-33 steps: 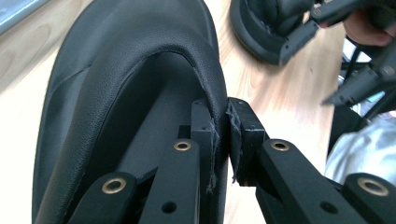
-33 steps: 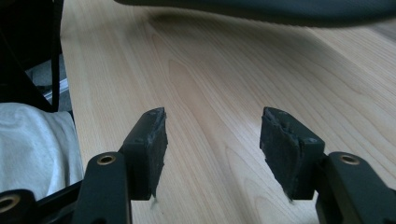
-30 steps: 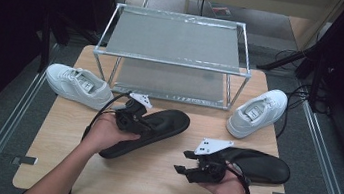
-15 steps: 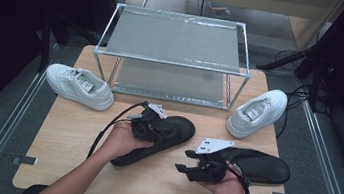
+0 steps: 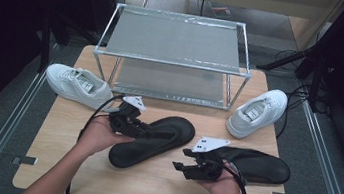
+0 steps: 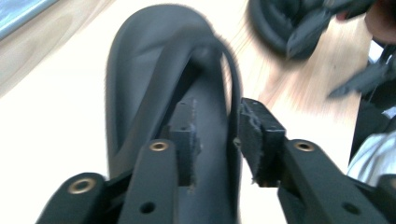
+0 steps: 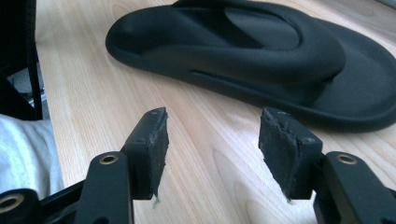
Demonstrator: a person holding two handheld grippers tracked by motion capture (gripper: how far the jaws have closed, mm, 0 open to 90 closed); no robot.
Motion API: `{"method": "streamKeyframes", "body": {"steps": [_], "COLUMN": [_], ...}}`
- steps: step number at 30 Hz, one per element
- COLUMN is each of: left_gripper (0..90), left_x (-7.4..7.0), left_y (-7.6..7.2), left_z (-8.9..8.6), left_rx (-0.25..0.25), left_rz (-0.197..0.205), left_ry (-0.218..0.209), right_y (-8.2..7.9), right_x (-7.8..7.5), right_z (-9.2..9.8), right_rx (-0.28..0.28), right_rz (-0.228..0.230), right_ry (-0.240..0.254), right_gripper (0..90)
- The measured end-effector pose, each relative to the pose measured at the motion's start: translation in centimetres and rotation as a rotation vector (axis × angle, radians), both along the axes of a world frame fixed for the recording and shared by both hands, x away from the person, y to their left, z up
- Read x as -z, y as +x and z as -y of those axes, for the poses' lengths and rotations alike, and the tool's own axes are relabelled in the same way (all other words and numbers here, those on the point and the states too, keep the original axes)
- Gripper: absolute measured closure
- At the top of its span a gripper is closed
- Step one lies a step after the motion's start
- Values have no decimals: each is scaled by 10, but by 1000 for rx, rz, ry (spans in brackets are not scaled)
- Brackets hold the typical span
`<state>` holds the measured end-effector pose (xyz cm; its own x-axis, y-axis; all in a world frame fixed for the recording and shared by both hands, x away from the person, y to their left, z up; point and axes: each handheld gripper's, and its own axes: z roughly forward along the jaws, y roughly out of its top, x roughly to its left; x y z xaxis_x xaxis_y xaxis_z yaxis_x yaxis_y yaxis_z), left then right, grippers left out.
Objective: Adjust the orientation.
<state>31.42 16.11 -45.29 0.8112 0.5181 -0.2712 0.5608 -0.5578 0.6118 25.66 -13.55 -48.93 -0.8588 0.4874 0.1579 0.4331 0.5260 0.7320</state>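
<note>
Two black flip-flops lie on the wooden table (image 5: 50, 161). The left flip-flop (image 5: 154, 140) (image 6: 140, 84) lies slanted at the middle. My left gripper (image 5: 147, 133) (image 6: 215, 135) is at its heel end, jaws astride the thin strap (image 6: 231, 93). The jaws have just been opening and the pads stand off the strap. The right flip-flop (image 5: 256, 166) lies at the front right. My right gripper (image 5: 178, 166) (image 7: 212, 140) hovers open and empty just above the table, looking at the side of the left flip-flop (image 7: 243, 51).
A metal two-shelf rack (image 5: 174, 42) stands at the back of the table. One white sneaker (image 5: 78, 84) lies left of it, another white sneaker (image 5: 257, 112) to its right. Bare wood shows along the front edge.
The left gripper slid the left flip-flop to the right, then drew back toward its heel while the flip-flop stayed. Its jaws have spread. The right hand and right flip-flop kept still.
</note>
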Motion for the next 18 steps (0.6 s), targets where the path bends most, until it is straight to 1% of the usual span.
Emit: {"method": "streamKeyframes", "body": {"steps": [1,3,4,5,6,7,8,9,10,11,12,14,15,17,18], "left_gripper": [766,835,867,886,900,900,900,900,900,900,900,900,900,900,900], "left_x": [2,6,8,9,11,14,17,19,21,23,25,28,30,35,38], "left_y": [-1,-2,-2,-2,-2,-1,0,1,2,3,3,4,5,7,9], "left_z": [-9,-27,-33,-39,-45,-50,-53,-56,-58,-60,-62,-63,-64,-65,-66], "left_rx": [-11,-21,-36,-39,-48,-50,-52,-49,-48,-49,-64,-75,-81,-95,-97], "left_rz": [1,-17,-21,-19,-23,-36,-40,-43,-28,-25,-21,-9,-1,-13,-16], "left_ry": [-9,-35,-34,-35,-39,-45,-48,-35,-34,-48,-56,-54,-46,-49,-54], "right_y": [1,3,3,5,6,8,10,13,15,18,22,28,31,33,33], "right_x": [-1,-3,-4,-5,-6,-8,-9,-11,-13,-14,-14,-10,-8,-1,3], "right_z": [-2,-6,-8,-9,-12,-14,-16,-18,-21,-23,-26,-29,-30,-32,-31], "right_rx": [3,8,8,6,6,-3,-5,-5,2,5,6,20,29,51,56], "right_rz": [7,17,22,28,21,13,-3,-19,-20,-15,-7,-5,-19,-23,-25], "right_ry": [1,2,5,5,11,15,28,36,34,26,20,18,16,-7,-1], "right_gripper": [444,461,474,494,524,569,624,669,713,746,777,825,844,895,900]}}
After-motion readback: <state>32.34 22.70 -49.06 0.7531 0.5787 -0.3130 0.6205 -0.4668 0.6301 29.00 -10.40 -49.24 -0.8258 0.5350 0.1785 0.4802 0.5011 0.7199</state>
